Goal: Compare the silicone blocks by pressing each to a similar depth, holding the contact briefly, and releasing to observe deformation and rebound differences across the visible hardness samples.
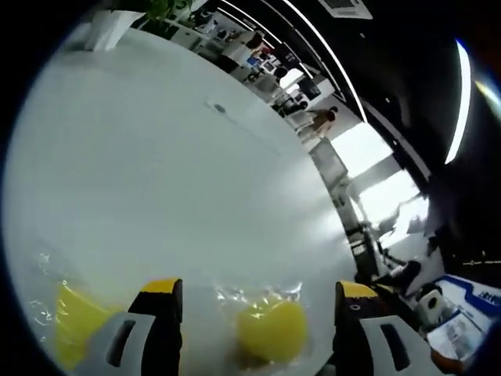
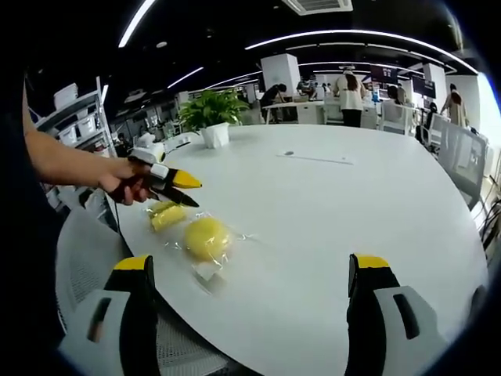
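Blocks: two yellow silicone samples, each in clear crinkled wrap; a round one [image 2: 207, 236] and a smaller, flatter one [image 2: 167, 215].
Where: both lie side by side near the edge of the white round table [image 2: 329, 204]; a small clear or white scrap [image 2: 206, 272] sits just in front of the round one.
Left gripper [image 2: 178, 189]: held in a hand [image 2: 125, 178] above the flatter block, yellow-tipped jaws spread apart, gripping nothing; in its own view the round block [image 1: 272, 329] lies between the jaws, the other block [image 1: 78, 321] outside the left jaw.
Right gripper [image 2: 254, 270]: hangs back from the blocks, jaws wide apart and empty.
Background: one potted plant [image 2: 213, 110] on the table's far side; several people standing at desks beyond.
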